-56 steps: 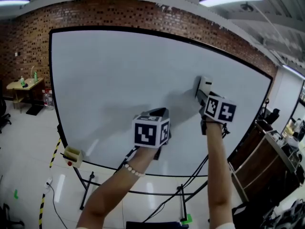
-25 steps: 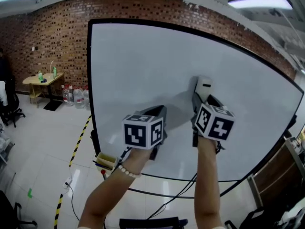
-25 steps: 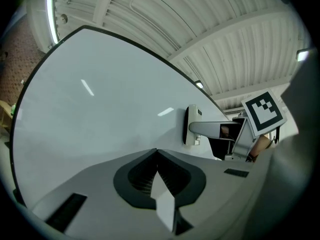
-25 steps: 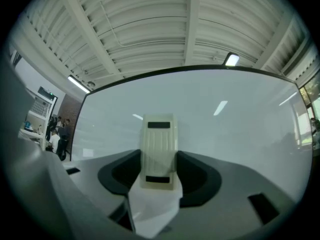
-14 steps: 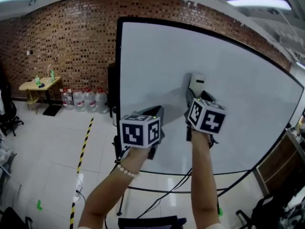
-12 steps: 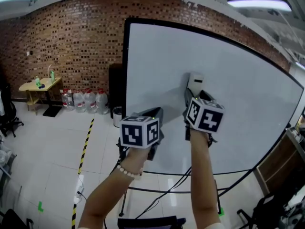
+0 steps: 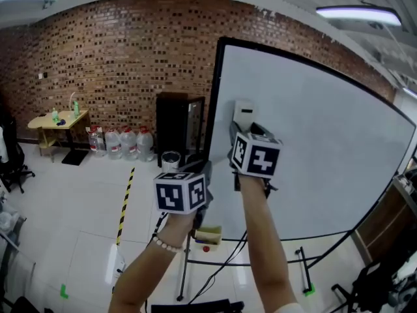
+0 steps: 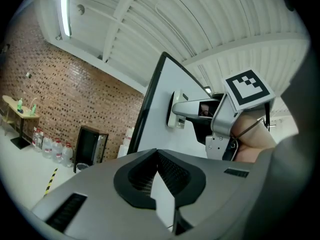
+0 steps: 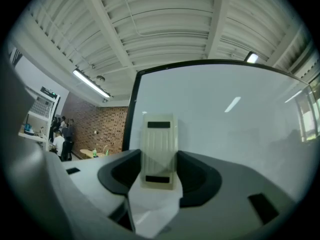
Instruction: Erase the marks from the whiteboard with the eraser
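Right tool (image 9: 159, 180) was clamped on the eraser (image 9: 159, 149), with its dark jaws drawn in narrow against the eraser's two long sides and the block standing upright between them. From my screen the eraser read as a pale cream rectangle of hard plastic. Its back was ribbed lengthwise, with one short dark bar near the top and another near the bottom. In the left gripper view its flat face lay against the whiteboard (image 7: 313, 142). In the head view it sat in the board's upper part, near the left edge.

Left tool (image 8: 156, 156) was closed with nothing in it. Its jaw tips met at a point, and only a sliver of white surface showed through the gap below them. It hung lower than the right one and just beside it, off the board as far as I could tell. Its marker cube (image 7: 180, 192) showed black squares on white.

The whiteboard was smooth and glossy, catching pale streaks of the ceiling lights, and a thin black frame (image 7: 214, 109) ran around it. A small yellowish tray (image 7: 207, 233) sat at its lower left corner. Behind stood a rough brick wall (image 7: 117, 57) of dark red, above a shiny pale tiled floor (image 7: 78, 240). A bracelet of pale round beads (image 7: 166, 243) circled the left wrist.
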A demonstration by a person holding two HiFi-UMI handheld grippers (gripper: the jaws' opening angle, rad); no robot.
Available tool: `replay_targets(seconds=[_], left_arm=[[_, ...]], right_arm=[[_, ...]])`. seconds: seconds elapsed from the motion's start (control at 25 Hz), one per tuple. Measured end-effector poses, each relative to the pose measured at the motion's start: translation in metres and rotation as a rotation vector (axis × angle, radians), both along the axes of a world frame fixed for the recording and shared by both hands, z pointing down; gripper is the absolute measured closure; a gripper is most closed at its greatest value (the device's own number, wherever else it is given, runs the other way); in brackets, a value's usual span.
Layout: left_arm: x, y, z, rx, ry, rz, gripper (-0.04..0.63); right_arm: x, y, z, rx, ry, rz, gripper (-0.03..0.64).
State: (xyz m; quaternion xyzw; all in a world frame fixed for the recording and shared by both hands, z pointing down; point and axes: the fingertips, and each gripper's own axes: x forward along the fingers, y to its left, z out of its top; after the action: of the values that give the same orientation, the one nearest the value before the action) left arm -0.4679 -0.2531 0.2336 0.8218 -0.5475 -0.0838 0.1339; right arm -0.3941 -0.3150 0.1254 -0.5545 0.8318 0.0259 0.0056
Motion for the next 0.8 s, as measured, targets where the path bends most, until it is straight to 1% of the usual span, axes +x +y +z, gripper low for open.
replay_targets(seconds=[0.16, 0.28, 0.44, 0.56, 0.8], left_arm=[[-0.033, 0.008, 0.007, -0.012, 0.012, -0.016, 0.607], [-0.049, 0.012, 0.008, -0.019, 0.021, -0.029, 0.607], [-0.063, 0.016, 0.011, -0.019, 0.015, -0.031, 0.607], [-0.068, 0.017, 0.015, -0.021, 0.009, -0.029, 0.607], [-0.058, 0.014, 0.027, -0.037, 0.004, -0.011, 0.607]], right_arm=[[-0.039, 0.007, 0.001, -0.005, 0.005, -0.031, 0.368], [-0.057, 0.010, 0.004, -0.002, 0.017, -0.038, 0.367], [-0.066, 0.011, 0.019, -0.005, -0.004, -0.035, 0.367], [-0.070, 0.010, 0.043, -0.027, -0.031, -0.043, 0.367], [-0.061, 0.005, 0.091, -0.066, -0.034, -0.046, 0.367]])
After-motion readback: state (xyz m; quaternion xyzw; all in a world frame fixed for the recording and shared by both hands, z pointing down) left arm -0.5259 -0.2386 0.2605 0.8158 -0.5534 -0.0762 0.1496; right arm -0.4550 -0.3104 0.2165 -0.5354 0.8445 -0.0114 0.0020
